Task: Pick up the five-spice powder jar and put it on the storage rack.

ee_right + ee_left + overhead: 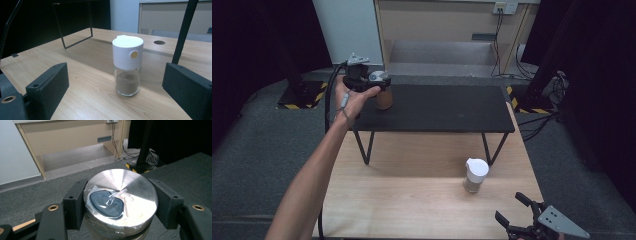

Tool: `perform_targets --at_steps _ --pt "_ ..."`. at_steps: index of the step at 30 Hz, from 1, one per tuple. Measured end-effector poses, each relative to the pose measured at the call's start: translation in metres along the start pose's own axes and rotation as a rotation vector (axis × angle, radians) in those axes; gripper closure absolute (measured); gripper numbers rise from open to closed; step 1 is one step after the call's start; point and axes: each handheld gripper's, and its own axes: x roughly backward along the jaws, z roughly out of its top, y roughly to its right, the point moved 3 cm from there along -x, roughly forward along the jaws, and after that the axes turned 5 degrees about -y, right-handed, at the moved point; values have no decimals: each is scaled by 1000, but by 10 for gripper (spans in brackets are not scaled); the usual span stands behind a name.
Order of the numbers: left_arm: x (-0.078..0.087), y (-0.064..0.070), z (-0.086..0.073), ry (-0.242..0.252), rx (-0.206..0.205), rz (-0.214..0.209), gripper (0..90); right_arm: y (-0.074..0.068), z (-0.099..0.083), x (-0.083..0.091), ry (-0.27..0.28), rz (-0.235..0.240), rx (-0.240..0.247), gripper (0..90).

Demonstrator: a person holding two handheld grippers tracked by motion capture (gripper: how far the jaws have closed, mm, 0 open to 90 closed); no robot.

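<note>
Two tongs: left tongs (117, 205) pinch brushed-metal round lid (122, 195) of jar, upper left; right tongs (120, 90) spread toward white-capped glass spice shaker (127, 67), likely next grab.

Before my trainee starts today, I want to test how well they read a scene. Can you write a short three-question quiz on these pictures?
1. True or false: the left tool has its jaws around a jar with a metal lid.
2. Where does the spice jar with the white cap stand? A) on the black shelf B) on the wooden table C) on the floor
3. Fill in: the right tool is ____, with nothing between its jaws.

Key: 1 true; 2 B; 3 open.
</note>
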Motion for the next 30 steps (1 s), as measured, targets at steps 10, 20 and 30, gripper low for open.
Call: perform_targets --at_steps 10,20,30 --pt "0 1 -2 56 51 -4 116 0 0 0 2 5 2 71" --pt "25 9 21 150 -6 -43 71 0 0 0 3 7 4 71" --pt "56 9 21 277 -54 -182 71 0 0 0 2 11 9 71"
